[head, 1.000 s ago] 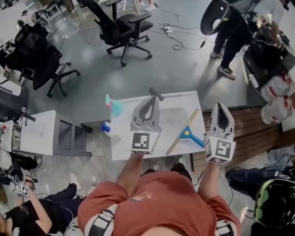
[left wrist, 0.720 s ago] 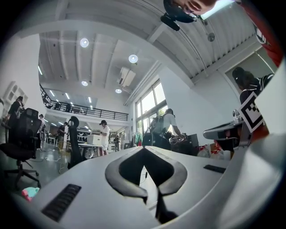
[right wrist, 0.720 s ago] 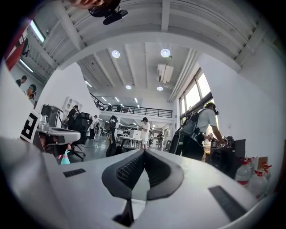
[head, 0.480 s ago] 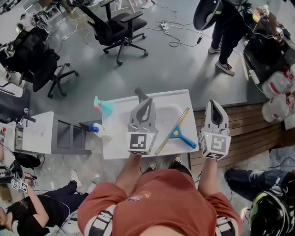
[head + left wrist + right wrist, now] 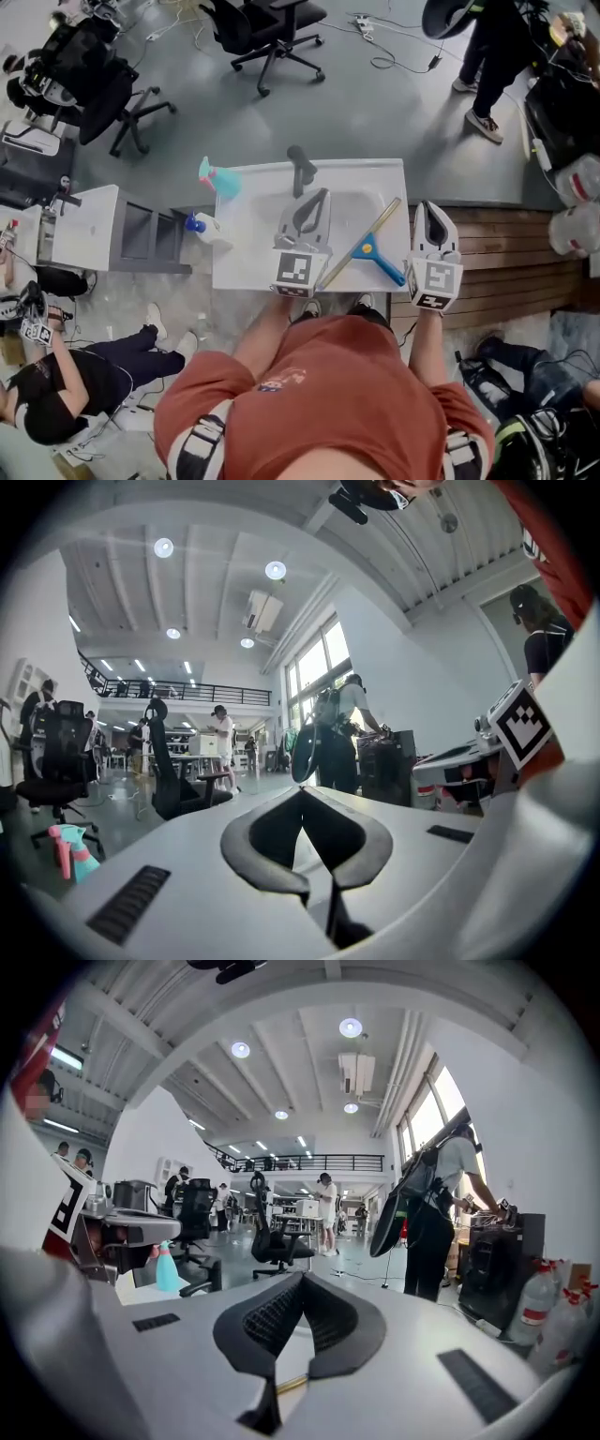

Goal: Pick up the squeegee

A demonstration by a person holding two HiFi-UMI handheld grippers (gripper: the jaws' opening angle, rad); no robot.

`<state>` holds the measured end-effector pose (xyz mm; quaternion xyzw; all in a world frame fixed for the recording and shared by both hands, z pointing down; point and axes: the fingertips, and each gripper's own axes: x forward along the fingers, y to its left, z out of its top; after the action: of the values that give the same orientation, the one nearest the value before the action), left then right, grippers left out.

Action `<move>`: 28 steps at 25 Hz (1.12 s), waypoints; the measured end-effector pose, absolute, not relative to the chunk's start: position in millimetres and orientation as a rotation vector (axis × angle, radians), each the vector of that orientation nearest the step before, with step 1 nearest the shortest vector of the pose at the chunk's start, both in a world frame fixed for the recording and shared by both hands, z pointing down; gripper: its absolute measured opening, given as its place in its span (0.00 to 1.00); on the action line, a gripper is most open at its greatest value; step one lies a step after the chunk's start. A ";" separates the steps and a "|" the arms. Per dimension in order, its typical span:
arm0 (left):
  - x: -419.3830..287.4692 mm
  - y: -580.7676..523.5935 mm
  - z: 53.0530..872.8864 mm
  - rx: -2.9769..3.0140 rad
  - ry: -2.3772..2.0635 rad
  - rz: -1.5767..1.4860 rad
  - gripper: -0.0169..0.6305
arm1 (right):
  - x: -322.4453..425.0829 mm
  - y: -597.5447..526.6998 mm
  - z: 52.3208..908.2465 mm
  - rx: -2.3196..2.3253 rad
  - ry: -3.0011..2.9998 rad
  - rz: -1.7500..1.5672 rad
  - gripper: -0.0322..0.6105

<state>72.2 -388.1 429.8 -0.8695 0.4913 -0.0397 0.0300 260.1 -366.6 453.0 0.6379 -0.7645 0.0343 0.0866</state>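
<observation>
The squeegee (image 5: 368, 249) has a blue handle and a long pale blade. It lies slantwise on the white sink counter (image 5: 246, 262), between my two grippers. My left gripper (image 5: 320, 194) hangs over the counter just left of the blade, shut and empty; in the left gripper view its jaws (image 5: 302, 791) meet at the tip. My right gripper (image 5: 427, 206) is just past the counter's right edge, to the right of the blue handle, also shut and empty (image 5: 300, 1279). A thin pale strip (image 5: 292, 1385) shows under the right jaws, probably the blade.
A black faucet (image 5: 300, 169) stands at the counter's far edge. A teal spray bottle (image 5: 214, 176) and a blue-capped bottle (image 5: 199, 225) are at its left side. Wooden decking (image 5: 506, 253) lies to the right, with office chairs and people around.
Both grippers have sunk toward the counter and look smaller in the head view. The head camera has shifted. The squeegee has not moved on the counter.
</observation>
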 end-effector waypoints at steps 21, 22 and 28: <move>62.7 -367.6 544.0 -2.819 1.599 -0.372 0.05 | 204.0 -343.1 596.7 1.461 -2.279 0.295 0.18; 61.9 -366.9 547.6 -2.821 1.605 -0.382 0.05 | 202.3 -340.9 603.4 1.434 -2.276 0.306 0.21; 58.0 -365.4 562.3 -2.823 1.624 -0.422 0.05 | 179.5 -320.1 644.0 1.165 -2.291 0.382 0.34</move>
<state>58.0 -365.4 562.3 -0.8574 0.4933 -0.1283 -0.0712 179.5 -320.1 644.0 0.4319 -0.8494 0.1415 0.2683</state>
